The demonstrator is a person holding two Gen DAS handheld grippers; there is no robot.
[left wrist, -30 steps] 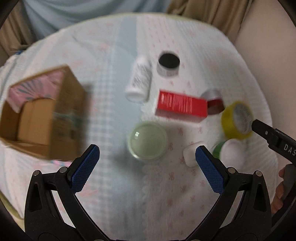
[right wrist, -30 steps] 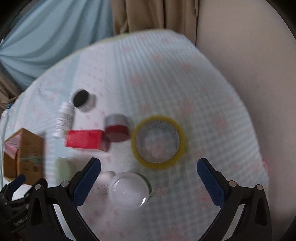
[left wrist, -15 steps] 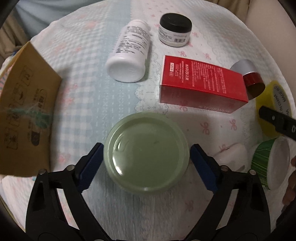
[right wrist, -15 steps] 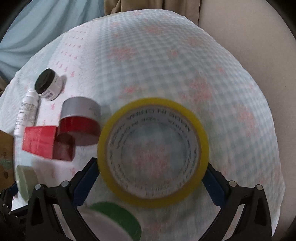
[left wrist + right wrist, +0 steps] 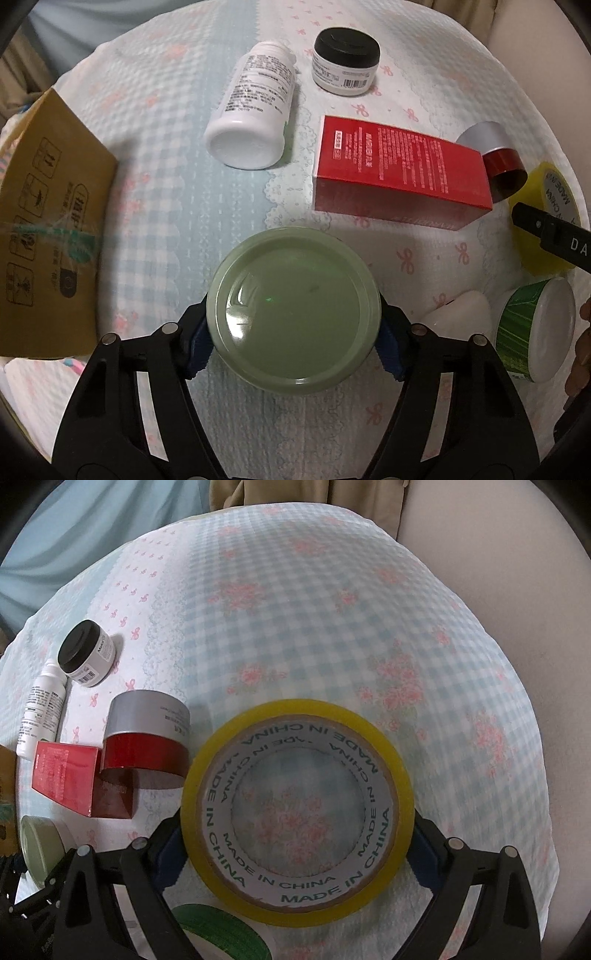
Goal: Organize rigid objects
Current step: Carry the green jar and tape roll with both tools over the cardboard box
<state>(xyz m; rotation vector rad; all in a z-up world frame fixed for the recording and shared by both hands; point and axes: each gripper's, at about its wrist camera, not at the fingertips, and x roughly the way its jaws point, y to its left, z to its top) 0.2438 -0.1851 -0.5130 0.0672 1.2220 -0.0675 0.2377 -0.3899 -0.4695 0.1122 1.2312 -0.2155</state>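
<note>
Both grippers lowered: green-lidded jar [image 5: 293, 310] upright, yellow tape roll [image 5: 297, 808] flat, jaws closing.

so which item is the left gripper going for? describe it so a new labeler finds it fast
Start at the cardboard box on the cloth's left edge, then move right past bare cloth. Between the closing left gripper fingers sits a round pale green lid, broader than the neighbouring white bottle.

Glossy green plastic lid [image 5: 293, 310], matt cardboard box [image 5: 48, 236], woven cloth tablecover [image 5: 332, 609]
</note>
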